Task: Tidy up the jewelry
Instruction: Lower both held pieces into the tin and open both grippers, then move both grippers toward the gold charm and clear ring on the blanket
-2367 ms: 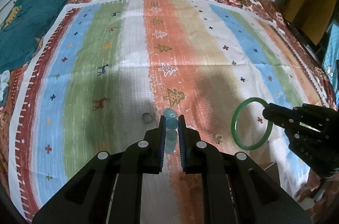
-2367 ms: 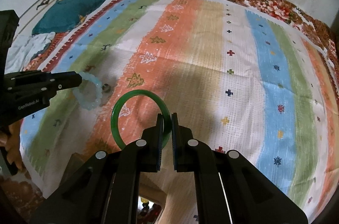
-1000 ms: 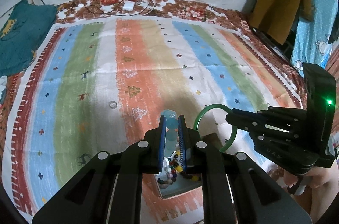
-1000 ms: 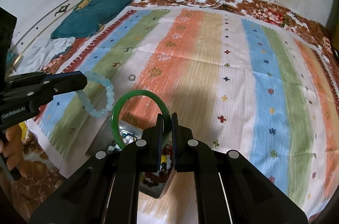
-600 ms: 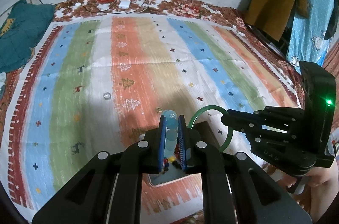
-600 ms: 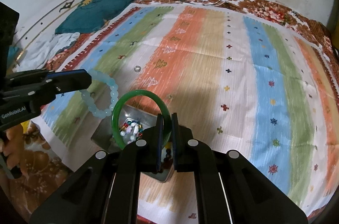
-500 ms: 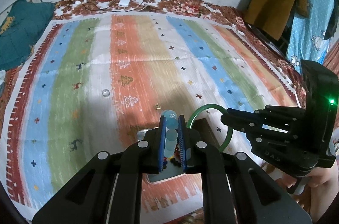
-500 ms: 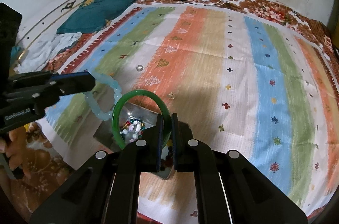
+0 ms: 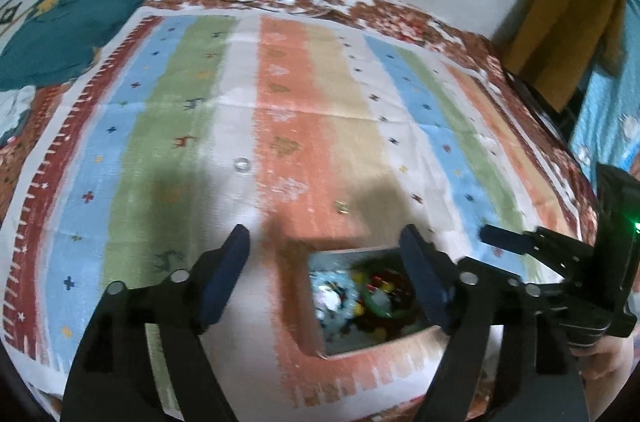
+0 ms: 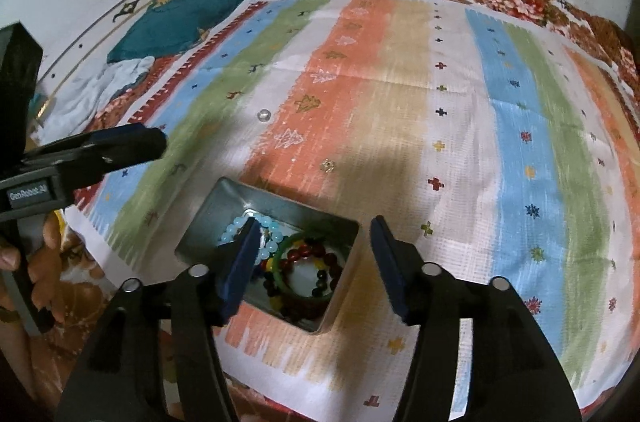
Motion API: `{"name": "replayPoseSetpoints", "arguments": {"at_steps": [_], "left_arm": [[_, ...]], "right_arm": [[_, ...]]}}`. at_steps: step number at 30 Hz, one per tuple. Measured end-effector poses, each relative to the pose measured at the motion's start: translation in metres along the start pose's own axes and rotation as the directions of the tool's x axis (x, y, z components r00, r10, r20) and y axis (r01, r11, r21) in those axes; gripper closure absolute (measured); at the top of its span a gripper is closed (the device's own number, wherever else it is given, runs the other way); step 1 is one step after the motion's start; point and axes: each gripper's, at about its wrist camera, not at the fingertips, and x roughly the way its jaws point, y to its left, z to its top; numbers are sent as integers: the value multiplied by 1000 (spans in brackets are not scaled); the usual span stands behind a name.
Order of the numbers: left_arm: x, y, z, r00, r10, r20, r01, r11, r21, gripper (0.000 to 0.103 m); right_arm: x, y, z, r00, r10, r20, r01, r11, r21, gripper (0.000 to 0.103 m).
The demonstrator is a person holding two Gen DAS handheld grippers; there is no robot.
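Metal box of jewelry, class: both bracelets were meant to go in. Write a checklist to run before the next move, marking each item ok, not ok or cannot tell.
1. Left gripper let go: ok, its fingers have just been opening and nothing is between them.
2. Right gripper let go: ok, its fingers have just been opening and are empty.
3. Pale blue bead bracelet inside the metal box: ok.
4. Green bangle inside the box: ok, lying on the dark beads.
5. Blanket free of loose pieces: not ok, a clear ring and a small gold piece are still out.
6. Bangle unbroken: cannot tell.
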Motion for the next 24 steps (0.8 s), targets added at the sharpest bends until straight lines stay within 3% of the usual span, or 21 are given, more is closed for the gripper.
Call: {"name": "replayPoseSetpoints", "arguments": {"at_steps": [9, 24], "left_arm": [[22, 24, 14, 999, 24, -41, -27, 997, -78, 7], [62, 40, 35, 989, 122, -87, -126, 991, -48, 6]], "right_arm": [[19, -16, 18, 1000, 6, -30, -4, 998, 63, 28], [51, -19, 37, 997, -21, -79, 25, 998, 56, 25]]}}
